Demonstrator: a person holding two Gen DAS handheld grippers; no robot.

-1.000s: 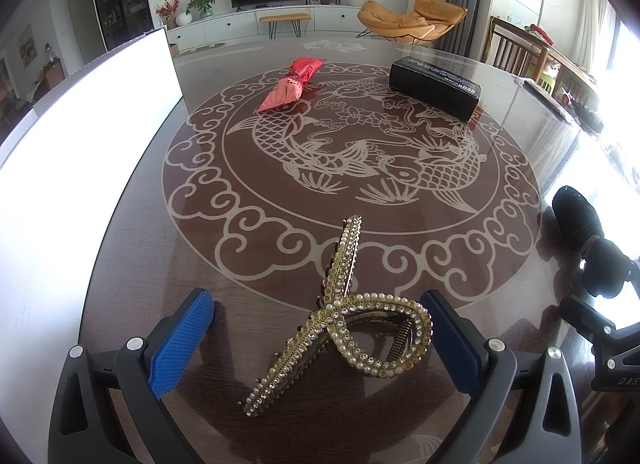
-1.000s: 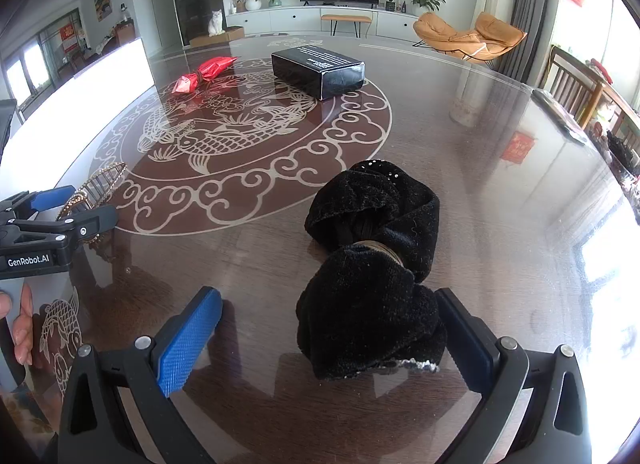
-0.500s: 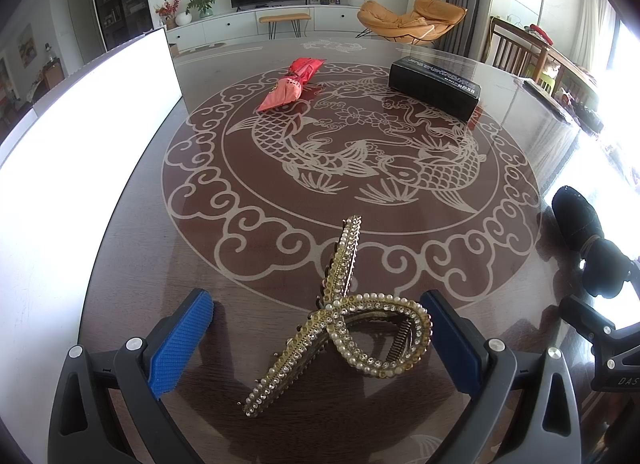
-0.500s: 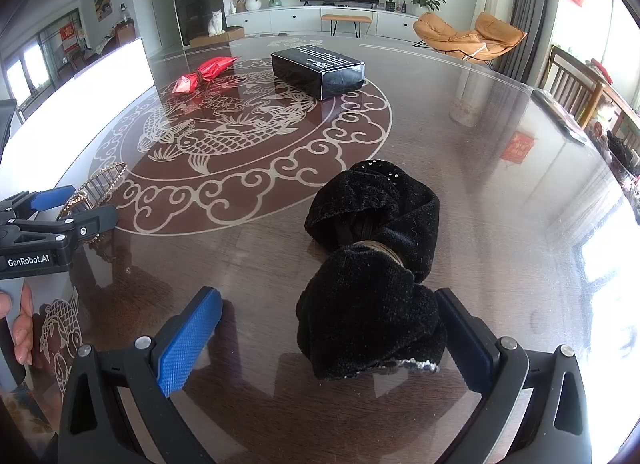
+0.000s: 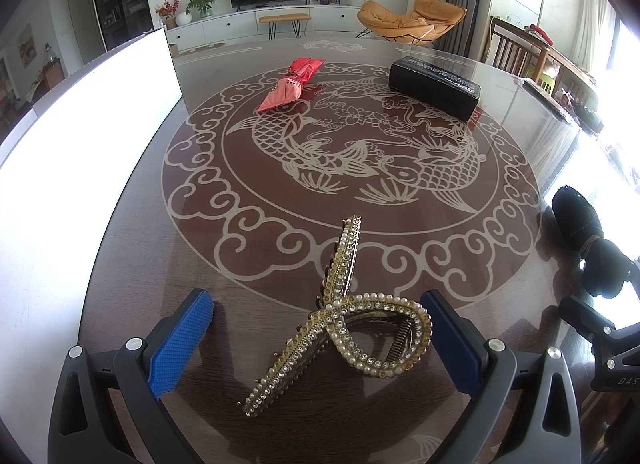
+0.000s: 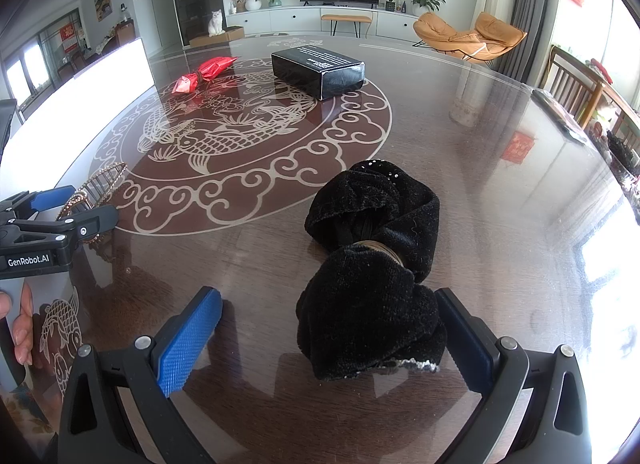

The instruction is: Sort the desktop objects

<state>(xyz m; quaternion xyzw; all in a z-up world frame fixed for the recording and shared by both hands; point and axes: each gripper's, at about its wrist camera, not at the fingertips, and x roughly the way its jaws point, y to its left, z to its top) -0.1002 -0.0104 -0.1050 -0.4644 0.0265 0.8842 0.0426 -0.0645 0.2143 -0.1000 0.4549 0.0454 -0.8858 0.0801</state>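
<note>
A gold hair claw with pearls and rhinestones [image 5: 344,324] lies on the dark glass table between the blue pads of my left gripper [image 5: 320,338], which is open around it. In the right wrist view a black velvet bow hair tie [image 6: 372,264] lies between the pads of my right gripper [image 6: 332,334], also open; its right pad sits close against the bow. The hair claw [image 6: 94,192] and the left gripper [image 6: 52,216] show at the left of that view. The black bow [image 5: 584,240] appears at the right edge of the left wrist view.
A red wrapped packet [image 5: 294,82] and a black box [image 5: 434,86] lie at the far side of the round fish pattern [image 5: 352,152]. A bright white panel [image 5: 80,136] runs along the table's left side. A hand [image 6: 18,324] holds the left gripper's handle.
</note>
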